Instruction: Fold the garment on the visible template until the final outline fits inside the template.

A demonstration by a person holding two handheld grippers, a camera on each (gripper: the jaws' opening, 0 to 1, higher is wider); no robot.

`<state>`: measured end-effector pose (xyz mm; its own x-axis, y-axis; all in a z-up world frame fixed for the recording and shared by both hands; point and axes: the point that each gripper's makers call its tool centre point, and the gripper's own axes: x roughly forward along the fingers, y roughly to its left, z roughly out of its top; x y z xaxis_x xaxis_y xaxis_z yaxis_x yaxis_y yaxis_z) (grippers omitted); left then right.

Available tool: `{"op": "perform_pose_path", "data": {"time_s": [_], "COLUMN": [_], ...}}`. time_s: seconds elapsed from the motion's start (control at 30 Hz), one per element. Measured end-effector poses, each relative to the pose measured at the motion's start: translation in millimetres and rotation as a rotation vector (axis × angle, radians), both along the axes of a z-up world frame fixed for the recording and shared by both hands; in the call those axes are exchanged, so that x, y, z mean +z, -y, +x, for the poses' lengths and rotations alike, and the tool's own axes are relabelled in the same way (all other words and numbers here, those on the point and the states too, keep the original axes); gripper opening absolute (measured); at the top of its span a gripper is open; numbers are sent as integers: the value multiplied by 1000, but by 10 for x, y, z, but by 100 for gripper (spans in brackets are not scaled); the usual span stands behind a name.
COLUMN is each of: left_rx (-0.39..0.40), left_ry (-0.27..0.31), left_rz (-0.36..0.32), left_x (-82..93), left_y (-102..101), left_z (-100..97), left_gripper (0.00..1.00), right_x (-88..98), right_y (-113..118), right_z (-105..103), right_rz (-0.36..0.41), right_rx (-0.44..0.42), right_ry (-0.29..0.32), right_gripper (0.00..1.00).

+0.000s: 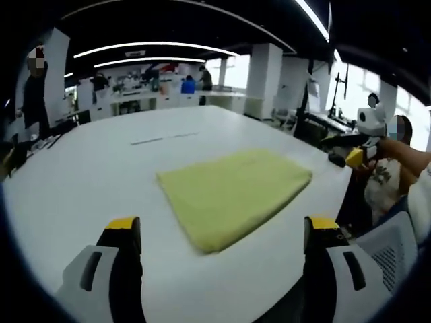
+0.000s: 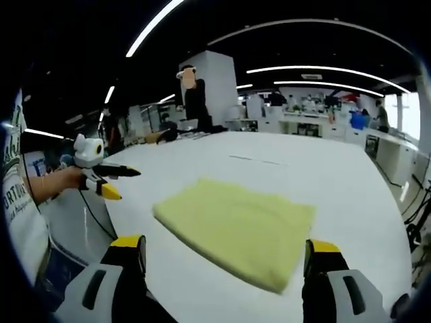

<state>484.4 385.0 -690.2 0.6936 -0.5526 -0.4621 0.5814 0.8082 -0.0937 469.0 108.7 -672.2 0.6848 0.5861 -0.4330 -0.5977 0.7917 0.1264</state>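
Observation:
A pale yellow garment (image 1: 236, 192) lies folded into a flat rectangle on the white table (image 1: 81, 175). In the left gripper view my left gripper (image 1: 222, 225) stands open, its yellow-tipped jaws wide apart just short of the garment's near corner and holding nothing. My right gripper (image 1: 355, 156) hangs off the table's right edge in a person's hand. In the right gripper view the same garment (image 2: 236, 225) lies ahead of my open right gripper (image 2: 225, 243), whose jaws are empty. The left gripper (image 2: 101, 180) is held over the table's left edge, apart from the cloth.
Thin dark marks (image 1: 165, 138) lie on the table beyond the garment. The person holding the grippers (image 1: 394, 175) is at the table's right edge beside a mesh chair (image 1: 390, 252). Another person (image 2: 195, 94) stands at the far side, with desks and more people behind.

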Motion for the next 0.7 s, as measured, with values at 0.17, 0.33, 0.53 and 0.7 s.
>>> {"op": "perform_pose_path", "data": {"time_s": [0.17, 0.33, 0.53, 0.7], "left_rx": [-4, -6, 3, 6], "left_ry": [-4, -5, -11, -9], "left_rz": [-6, -7, -24, -37], "left_x": [-3, -9, -12, -5], "left_y": [10, 16, 7, 3], "left_z": [-1, 2, 14, 22], "left_gripper": [98, 97, 97, 97], "right_x": [-8, -13, -14, -28], "right_y": [-1, 7, -2, -11], "right_z": [-14, -20, -26, -29], "right_rz": [-6, -5, 0, -1], "right_rx": [5, 3, 3, 5], "right_ry": [0, -1, -2, -6], "right_gripper": [97, 98, 99, 99]}}
